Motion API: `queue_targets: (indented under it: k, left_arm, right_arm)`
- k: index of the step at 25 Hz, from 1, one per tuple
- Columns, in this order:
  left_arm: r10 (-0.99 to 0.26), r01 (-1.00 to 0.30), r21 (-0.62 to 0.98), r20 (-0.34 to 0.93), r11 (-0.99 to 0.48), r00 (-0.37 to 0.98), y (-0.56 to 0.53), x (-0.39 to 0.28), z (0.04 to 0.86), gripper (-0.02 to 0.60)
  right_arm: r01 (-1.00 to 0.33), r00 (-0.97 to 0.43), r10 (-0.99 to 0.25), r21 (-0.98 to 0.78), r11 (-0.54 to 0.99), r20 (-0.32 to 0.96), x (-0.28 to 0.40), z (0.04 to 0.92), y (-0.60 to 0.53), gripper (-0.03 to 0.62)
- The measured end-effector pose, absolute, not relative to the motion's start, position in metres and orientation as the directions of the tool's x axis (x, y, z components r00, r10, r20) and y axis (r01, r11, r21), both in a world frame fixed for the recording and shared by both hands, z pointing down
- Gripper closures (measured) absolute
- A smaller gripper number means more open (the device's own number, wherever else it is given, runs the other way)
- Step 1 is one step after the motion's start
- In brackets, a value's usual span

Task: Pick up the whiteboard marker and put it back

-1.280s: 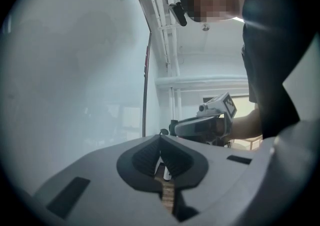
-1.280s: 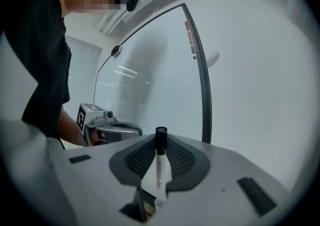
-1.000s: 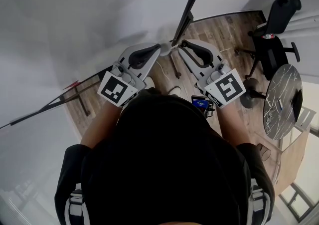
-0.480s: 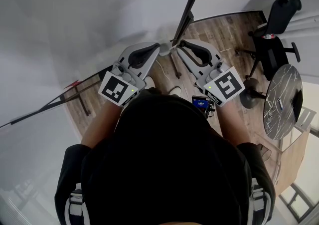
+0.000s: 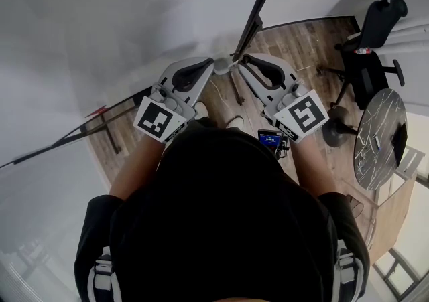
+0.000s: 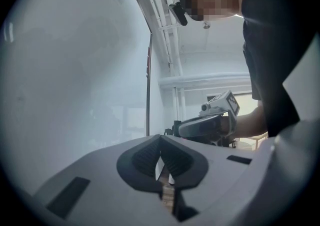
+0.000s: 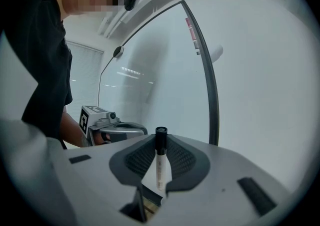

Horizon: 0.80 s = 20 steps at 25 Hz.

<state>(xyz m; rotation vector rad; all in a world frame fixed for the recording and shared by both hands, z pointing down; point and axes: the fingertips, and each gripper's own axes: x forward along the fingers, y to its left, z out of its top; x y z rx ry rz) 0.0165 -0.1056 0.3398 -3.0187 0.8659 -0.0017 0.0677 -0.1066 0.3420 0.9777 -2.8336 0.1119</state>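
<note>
Both stay put: right claw (image 7: 161, 139) pinches whiteboard marker (image 7: 159, 167); left claw (image 6: 160, 142) pressed together.

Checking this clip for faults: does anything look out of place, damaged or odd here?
Nothing stands out. The whiteboard marker stands upright, capped, clamped in the right gripper; the whiteboard behind it looks undamaged.

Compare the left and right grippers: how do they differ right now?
The right gripper is shut on the marker, which stands upright with its black cap up; the left gripper holds nothing. The left jaws meet at their tips; the right jaws stay apart around the marker. The left cube and right cube bear different patterns. Both share a grey build and black pads, side by side near the whiteboard.
</note>
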Motion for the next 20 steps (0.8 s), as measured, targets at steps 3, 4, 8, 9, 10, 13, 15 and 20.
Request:
queue_targets:
  k: [3,4,8,9,10,13,15,20]
  left_arm:
    - [-0.555,-0.554,-0.025,0.012,-0.832,0.832,-0.109,0.014,0.344,0.578]
    - [-0.562,-0.561,-0.032,0.016,-0.827,0.827,-0.11,0.013,0.346,0.578]
    - [-0.578,-0.577,-0.035,0.022,-0.816,0.816,-0.116,0.01,0.358,0.578]
    - [-0.58,-0.579,-0.035,0.02,-0.815,0.815,-0.117,0.01,0.359,0.578]
    - [-0.581,-0.58,-0.033,0.018,-0.814,0.814,-0.118,0.01,0.36,0.578]
    - [-0.583,-0.583,-0.024,0.019,-0.812,0.812,-0.117,0.008,0.362,0.578]
    - [-0.583,-0.583,-0.017,0.021,-0.812,0.812,-0.117,0.004,0.366,0.578]
    - [-0.598,-0.597,-0.017,0.028,-0.802,0.801,-0.121,0.0,0.377,0.578]
  right_arm:
    - [-0.625,-0.77,-0.612,-0.024,0.78,0.181,0.07,0.353,-0.112,0.531]
    - [-0.63,-0.766,-0.615,-0.029,0.776,0.188,0.071,0.357,-0.114,0.531]
    - [-0.653,-0.748,-0.629,-0.063,0.755,0.213,0.072,0.378,-0.125,0.531]
    - [-0.658,-0.743,-0.631,-0.073,0.75,0.221,0.072,0.382,-0.128,0.531]
    - [-0.662,-0.74,-0.632,-0.081,0.745,0.231,0.072,0.387,-0.131,0.531]
    - [-0.664,-0.734,-0.627,-0.082,0.744,0.26,0.067,0.399,-0.138,0.531]
    - [-0.661,-0.732,-0.62,-0.073,0.747,0.281,0.062,0.41,-0.144,0.531]
    - [-0.658,-0.723,-0.605,-0.066,0.75,0.334,0.05,0.445,-0.161,0.531]
